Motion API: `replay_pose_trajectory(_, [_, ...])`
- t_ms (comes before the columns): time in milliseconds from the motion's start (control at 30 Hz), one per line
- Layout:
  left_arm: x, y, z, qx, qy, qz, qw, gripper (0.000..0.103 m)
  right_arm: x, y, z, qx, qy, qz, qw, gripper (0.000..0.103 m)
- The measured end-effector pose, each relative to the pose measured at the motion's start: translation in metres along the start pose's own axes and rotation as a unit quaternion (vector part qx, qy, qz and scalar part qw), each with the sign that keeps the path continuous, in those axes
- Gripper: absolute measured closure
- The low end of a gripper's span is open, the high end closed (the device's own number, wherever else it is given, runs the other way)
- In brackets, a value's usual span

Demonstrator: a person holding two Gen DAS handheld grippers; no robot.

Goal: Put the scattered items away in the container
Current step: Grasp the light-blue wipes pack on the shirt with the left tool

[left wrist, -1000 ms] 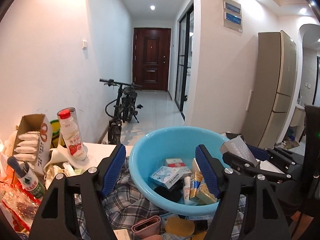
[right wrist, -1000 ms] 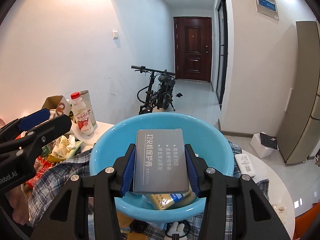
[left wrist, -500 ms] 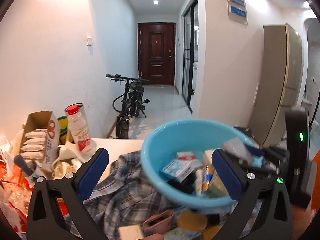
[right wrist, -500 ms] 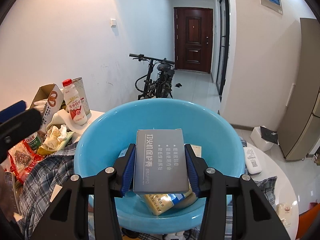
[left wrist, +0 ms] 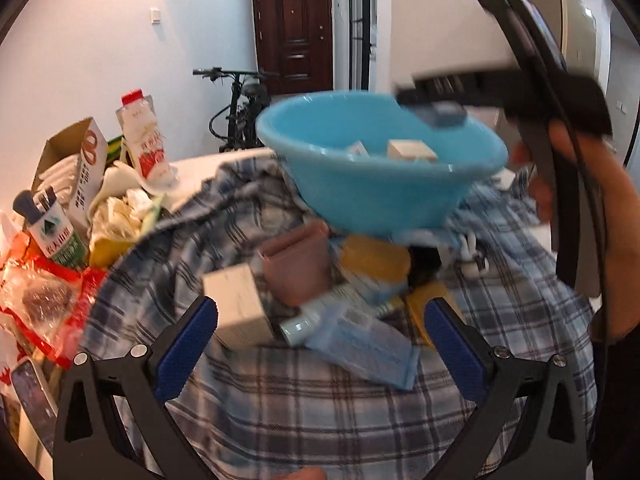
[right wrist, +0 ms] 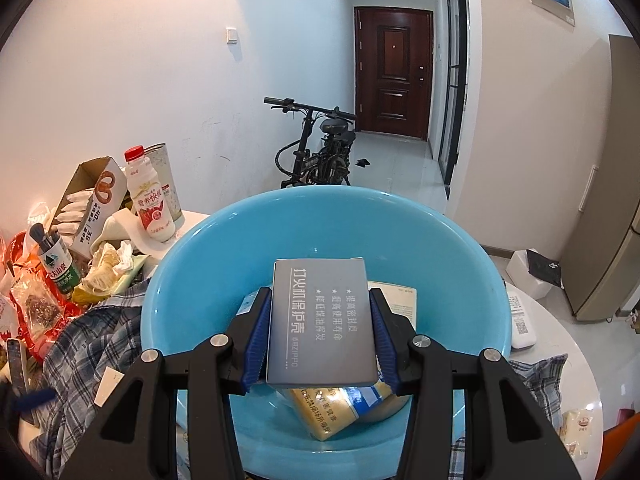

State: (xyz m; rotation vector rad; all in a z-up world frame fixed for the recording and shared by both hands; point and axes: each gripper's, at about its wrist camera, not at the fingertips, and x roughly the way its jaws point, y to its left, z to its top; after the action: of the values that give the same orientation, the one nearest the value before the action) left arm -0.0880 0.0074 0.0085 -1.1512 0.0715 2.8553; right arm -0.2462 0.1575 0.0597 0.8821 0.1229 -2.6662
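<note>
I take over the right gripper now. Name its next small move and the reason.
Probably open the right gripper and drop the grey box. It is clamped between both blue pads, hanging over the inside of the blue basin, above the packets already lying there.

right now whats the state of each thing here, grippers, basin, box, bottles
left hand-held gripper: open, empty, over the pile on the plaid cloth
right hand-held gripper: shut on the grey box, over the basin
blue basin: upright, several boxes inside
milk bottle: upright, red cap on
snack carton: top open, packets inside
green-label bottle: upright
</note>
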Motion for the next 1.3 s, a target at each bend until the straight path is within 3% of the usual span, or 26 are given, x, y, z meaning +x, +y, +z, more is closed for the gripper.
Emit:
replay_pose_trajectory(300, [0.022, -0.021, -0.015, 0.012, 0.027, 0.021, 0.9993, 0.0, 0.0, 0.006, 0.0, -0.004, -0.001, 0.007, 1.0, 0.054])
replay_pose_trajectory(633, [0.052, -0.019, -0.022, -0.047, 0.07, 0.001, 0.9965, 0.0, 0.008, 0.007, -0.003, -0.004, 0.007, 0.021, 1.0, 0.053])
replay_pose_trajectory(700, [0.058, -0.019, -0.023, -0.053, 0.076, 0.005, 0.9957, 0.0, 0.009, 0.009, -0.003, -0.007, 0.007, 0.026, 1.0, 0.033])
replay_pose_trajectory(733, [0.06, -0.02, -0.024, -0.055, 0.079, 0.004, 0.9954, 0.0, 0.009, 0.009, -0.002, -0.007, 0.005, 0.024, 1.0, 0.012])
replay_pose_trajectory(767, [0.062, -0.02, -0.025, -0.057, 0.082, 0.002, 0.995, 0.0, 0.007, 0.008, -0.002, -0.006, -0.001, 0.019, 1.0, 0.008])
replay_pose_trajectory(1067, [0.071, -0.021, -0.026, -0.068, 0.072, 0.003, 0.9951, 0.001, -0.006, 0.0, 0.004, 0.009, -0.013, 0.024, 1.0, 0.008])
replay_pose_trajectory(1300, [0.075, -0.023, -0.027, -0.059, 0.07, -0.001, 0.9958, 0.028, -0.008, 0.002, 0.004, 0.008, -0.013, 0.027, 1.0, 0.008])
